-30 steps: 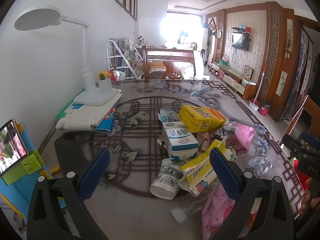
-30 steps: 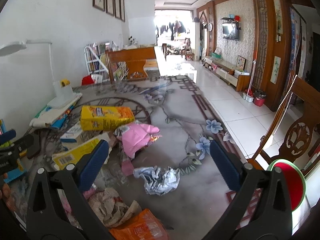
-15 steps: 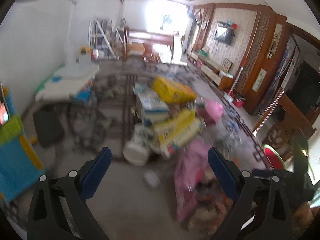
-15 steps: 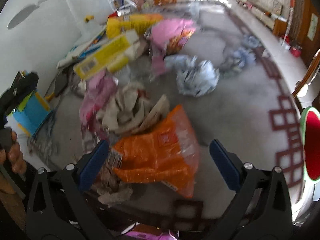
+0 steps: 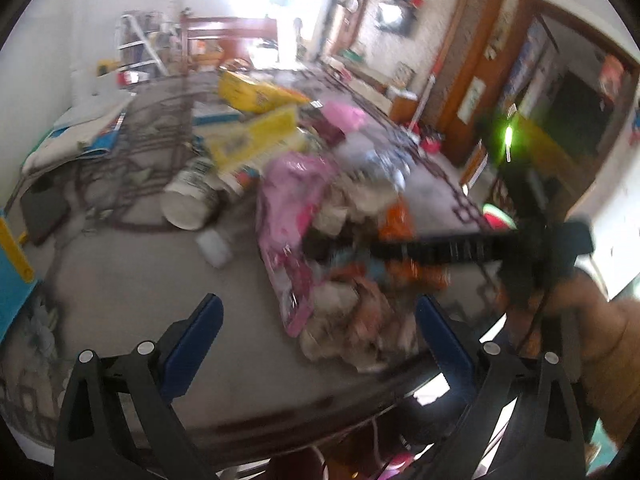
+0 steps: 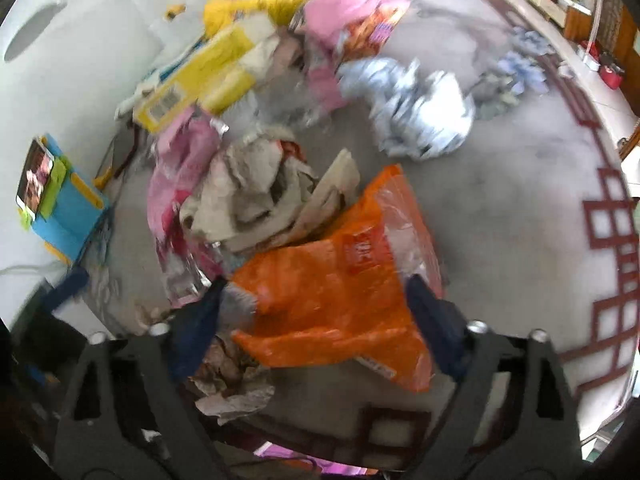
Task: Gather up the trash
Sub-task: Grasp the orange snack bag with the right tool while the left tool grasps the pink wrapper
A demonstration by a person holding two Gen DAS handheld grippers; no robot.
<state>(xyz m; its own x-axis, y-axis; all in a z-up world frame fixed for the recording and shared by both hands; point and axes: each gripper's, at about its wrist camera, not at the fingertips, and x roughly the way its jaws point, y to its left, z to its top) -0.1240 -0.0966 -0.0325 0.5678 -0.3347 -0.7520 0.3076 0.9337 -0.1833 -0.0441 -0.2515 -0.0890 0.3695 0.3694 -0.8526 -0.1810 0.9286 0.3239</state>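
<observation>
A heap of trash lies on the patterned glass table (image 6: pixel 520 208). At the near edge is an orange plastic bag (image 6: pixel 340 280), and my right gripper (image 6: pixel 316 300) points down over it. Its jaws are closing with the bag between them, the blue pads at the bag's two sides. Crumpled brown paper (image 6: pixel 244 192) and a pink wrapper (image 6: pixel 176 168) lie just beyond. My left gripper (image 5: pixel 318 340) is open above the table's front edge. It grips nothing, and the same brown paper (image 5: pixel 344 332) and pink wrapper (image 5: pixel 288 200) lie ahead of it.
Farther back lie a white paper cup (image 5: pixel 188 204), yellow packages (image 5: pixel 252 136), a yellow box (image 6: pixel 200 80) and crumpled silver-blue foil (image 6: pixel 420 116). A blue stand with a phone (image 6: pixel 52 188) stands at the left. A hand (image 5: pixel 580 312) holds the right tool.
Both grippers tipped downward and came in over the trash near the table's front edge. The right jaws narrowed around the orange bag. The left gripper swung right toward the pink wrapper and brown paper.
</observation>
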